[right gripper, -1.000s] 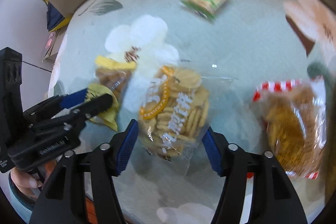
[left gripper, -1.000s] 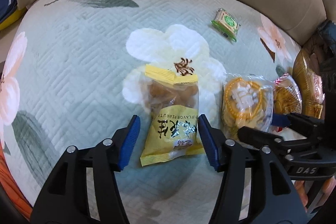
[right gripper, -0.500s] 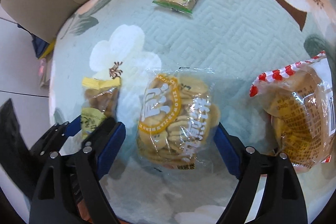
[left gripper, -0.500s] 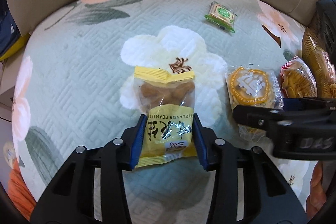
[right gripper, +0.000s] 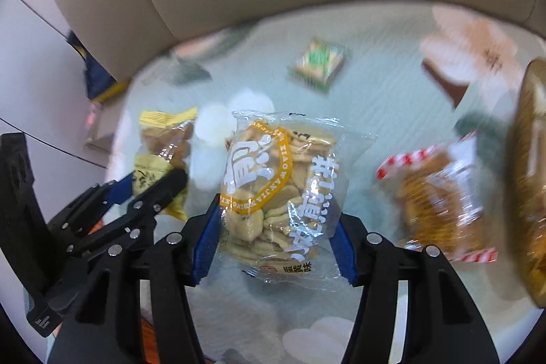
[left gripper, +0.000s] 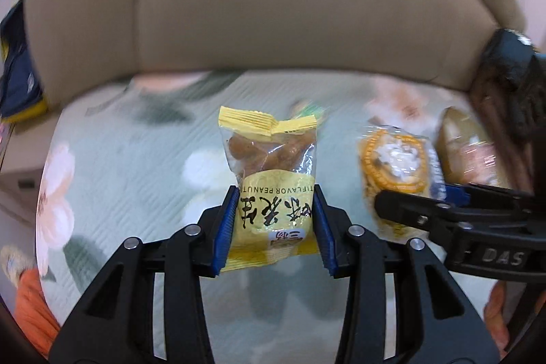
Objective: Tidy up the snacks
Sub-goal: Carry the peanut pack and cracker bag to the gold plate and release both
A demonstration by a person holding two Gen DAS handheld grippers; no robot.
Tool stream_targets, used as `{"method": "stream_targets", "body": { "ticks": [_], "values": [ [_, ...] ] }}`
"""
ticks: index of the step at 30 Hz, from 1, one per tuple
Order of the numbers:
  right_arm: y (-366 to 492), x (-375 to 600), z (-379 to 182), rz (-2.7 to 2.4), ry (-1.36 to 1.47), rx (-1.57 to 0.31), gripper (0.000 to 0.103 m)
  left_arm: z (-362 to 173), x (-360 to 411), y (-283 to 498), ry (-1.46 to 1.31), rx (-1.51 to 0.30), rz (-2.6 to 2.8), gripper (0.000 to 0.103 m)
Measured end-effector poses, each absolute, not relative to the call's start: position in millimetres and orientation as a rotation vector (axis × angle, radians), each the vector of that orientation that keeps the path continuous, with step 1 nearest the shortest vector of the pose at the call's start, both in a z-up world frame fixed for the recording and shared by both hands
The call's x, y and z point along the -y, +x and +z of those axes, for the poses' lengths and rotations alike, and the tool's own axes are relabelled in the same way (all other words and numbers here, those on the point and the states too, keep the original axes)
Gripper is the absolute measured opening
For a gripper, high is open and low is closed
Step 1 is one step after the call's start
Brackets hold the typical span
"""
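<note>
My left gripper (left gripper: 274, 227) is shut on a yellow peanut packet (left gripper: 273, 179) and holds it upright above the floral sofa cover (left gripper: 136, 166). The packet also shows in the right wrist view (right gripper: 163, 156), in the left gripper (right gripper: 150, 186). My right gripper (right gripper: 273, 237) is shut on a clear biscuit bag with an orange label (right gripper: 279, 190), lifted off the cover. That bag (left gripper: 392, 159) and the right gripper (left gripper: 443, 207) show at the right of the left wrist view.
A small green packet (right gripper: 320, 62) lies further back on the cover. A red-and-white striped snack bag (right gripper: 440, 197) lies to the right, beside a golden container (right gripper: 532, 179). The beige sofa back (left gripper: 273, 5) rises behind.
Both grippers have closed on their packets and lifted them off the cover; the views have tilted up toward the sofa back.
</note>
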State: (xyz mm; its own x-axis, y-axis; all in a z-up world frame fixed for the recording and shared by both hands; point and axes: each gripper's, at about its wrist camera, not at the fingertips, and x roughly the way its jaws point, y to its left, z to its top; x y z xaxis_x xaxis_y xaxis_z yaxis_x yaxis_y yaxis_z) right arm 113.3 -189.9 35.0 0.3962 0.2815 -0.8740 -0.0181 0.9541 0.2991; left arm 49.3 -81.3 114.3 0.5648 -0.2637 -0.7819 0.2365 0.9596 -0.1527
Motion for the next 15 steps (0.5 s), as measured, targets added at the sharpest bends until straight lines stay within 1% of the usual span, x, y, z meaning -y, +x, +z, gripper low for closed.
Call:
{"method": "stream_targets", "body": {
  "ticks": [6,15],
  "values": [
    [96.1,249.7,89.9,0.116,0.26,-1.018,0.056,158.3,153.4,55.3,-0.04,-0.889,-0.465,0.041],
    [54.2,405.9,133.0,-0.15,0.41,-0.865,0.057,171.3,283.7,67.6,0.057,-0.912,-0.661,0.042]
  ]
}}
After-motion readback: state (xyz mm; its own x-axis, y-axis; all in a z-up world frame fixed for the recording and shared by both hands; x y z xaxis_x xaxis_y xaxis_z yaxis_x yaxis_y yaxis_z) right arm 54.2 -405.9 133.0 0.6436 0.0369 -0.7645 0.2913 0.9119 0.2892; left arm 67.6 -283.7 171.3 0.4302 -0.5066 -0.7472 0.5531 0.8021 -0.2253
